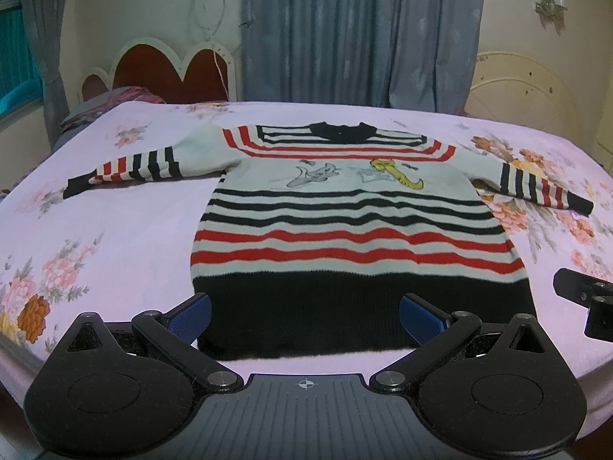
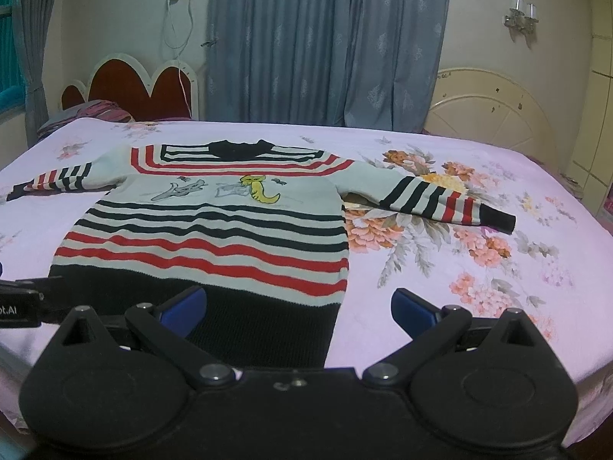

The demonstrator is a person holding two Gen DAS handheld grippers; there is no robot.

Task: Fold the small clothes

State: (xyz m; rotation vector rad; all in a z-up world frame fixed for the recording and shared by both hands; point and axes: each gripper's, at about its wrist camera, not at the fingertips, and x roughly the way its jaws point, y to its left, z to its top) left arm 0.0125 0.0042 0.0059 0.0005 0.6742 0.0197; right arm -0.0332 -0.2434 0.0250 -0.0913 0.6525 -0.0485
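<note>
1. Holding both tongs low over the near edge of the bed (image 1: 126,230), I have the left gripper (image 1: 304,316) spread wide with nothing between its blue pads, poised at the sweater's black hem.
2. My right gripper (image 2: 299,308) is equally wide and empty, straddling the hem's right corner.
3. Between them the sweater (image 1: 345,211) lies flat, face up, collar away from me, unfolded as yet.
4. For a clean first fold, I judge each set of tongs should pinch one sleeve near its cuff and lay it straight across the chest.
5. Further out, the left sleeve (image 1: 130,166) and right sleeve (image 2: 440,199) lie spread to either side.
6. Knit is thick and stretchy, so I would grip deep and lift gently.
</note>
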